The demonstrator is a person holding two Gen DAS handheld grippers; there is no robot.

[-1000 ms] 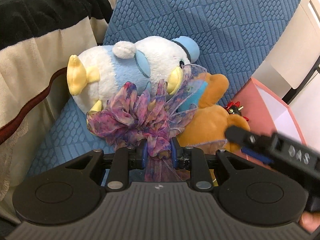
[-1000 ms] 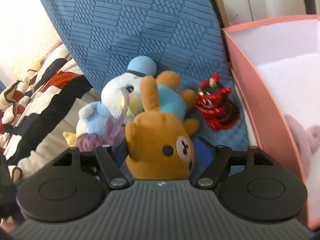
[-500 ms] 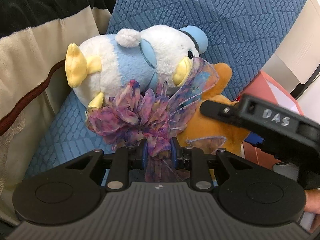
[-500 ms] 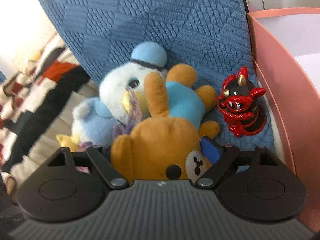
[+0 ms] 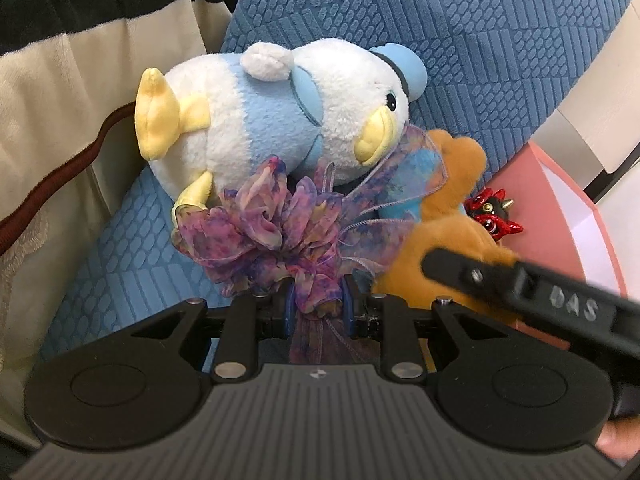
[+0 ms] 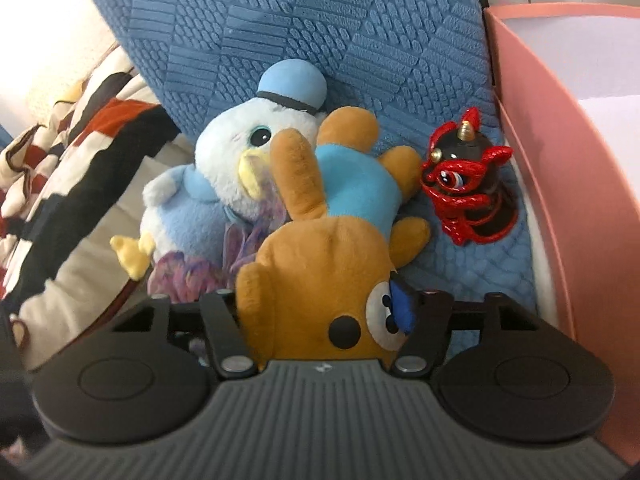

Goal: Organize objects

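My left tongs (image 5: 318, 307) pinch the purple floral fabric bow (image 5: 280, 236) in front of the white-and-blue duck plush (image 5: 276, 120) lying on its side, my right tongs (image 6: 326, 312) clamp the upside-down orange bear's head (image 6: 328, 276), and the red-black figurine (image 6: 466, 188) stands beside the pink box (image 6: 560, 184).

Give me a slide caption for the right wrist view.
Right hand-held gripper closed on brown teddy bear beside pink box.

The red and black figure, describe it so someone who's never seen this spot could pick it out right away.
Start at the blue seat and look to the side by the pink box. The figure lies on the cushion between that box and the bear. Unlike the soft plush bear and duck, it is small, hard and glossy, black with red trim and a gold horn.
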